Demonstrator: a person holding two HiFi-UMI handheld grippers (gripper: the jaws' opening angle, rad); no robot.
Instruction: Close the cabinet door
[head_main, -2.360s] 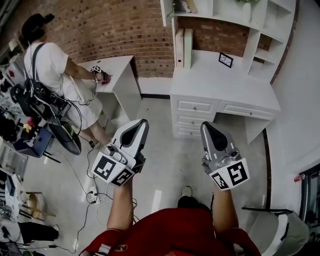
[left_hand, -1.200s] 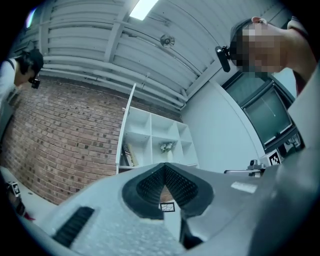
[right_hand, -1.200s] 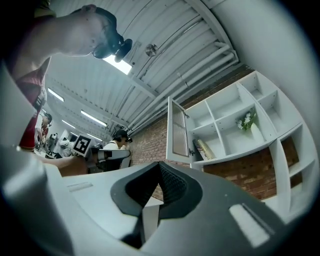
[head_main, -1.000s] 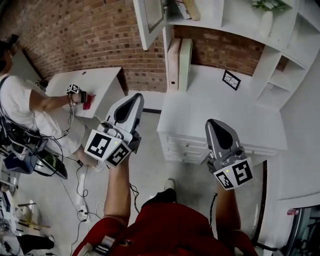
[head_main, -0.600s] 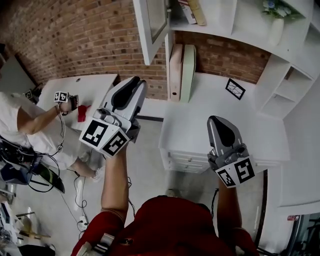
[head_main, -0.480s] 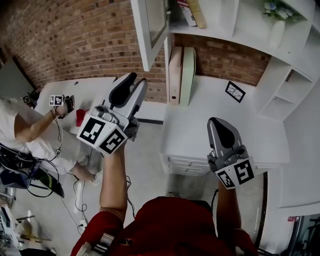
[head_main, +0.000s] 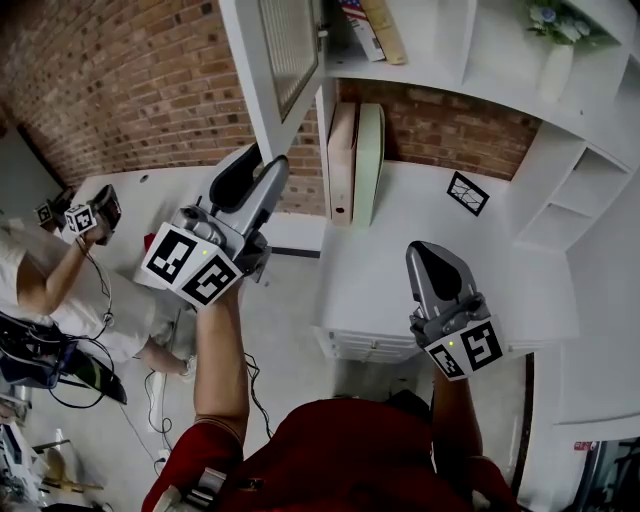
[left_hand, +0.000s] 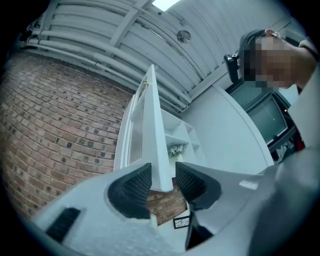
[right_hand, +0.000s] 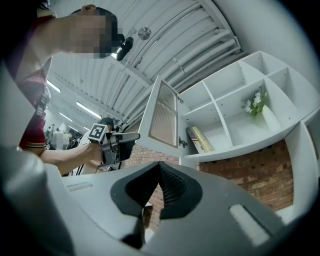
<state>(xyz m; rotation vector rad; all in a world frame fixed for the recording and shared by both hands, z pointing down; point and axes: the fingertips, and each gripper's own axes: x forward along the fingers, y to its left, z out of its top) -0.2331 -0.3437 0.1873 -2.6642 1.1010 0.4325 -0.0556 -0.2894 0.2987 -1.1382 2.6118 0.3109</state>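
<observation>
The white cabinet door (head_main: 275, 60) with a ribbed glass pane stands swung open from the upper shelf unit (head_main: 450, 45). My left gripper (head_main: 255, 160) is raised to the door's lower corner. In the left gripper view the door's edge (left_hand: 152, 130) runs between the jaws of the left gripper (left_hand: 162, 172). Those jaws are opening and the pads (left_hand: 135, 182) stand close beside the edge without pressing it. My right gripper (head_main: 425, 255) hovers over the desk, shut on nothing. From the right gripper view the door (right_hand: 165, 117) shows above the right gripper (right_hand: 159, 167).
A white desk with drawers (head_main: 440, 270) stands under the shelves. Two upright folders (head_main: 355, 165) and a small picture frame (head_main: 467, 192) rest on it. Books (head_main: 370, 25) and a vase of flowers (head_main: 555, 50) sit on the shelves. Another person (head_main: 40, 260) works at a table on the left.
My left gripper rose to the door's lower corner and its jaws opened around the edge. I came closer to the cabinet. The right gripper stayed shut above the desk.
</observation>
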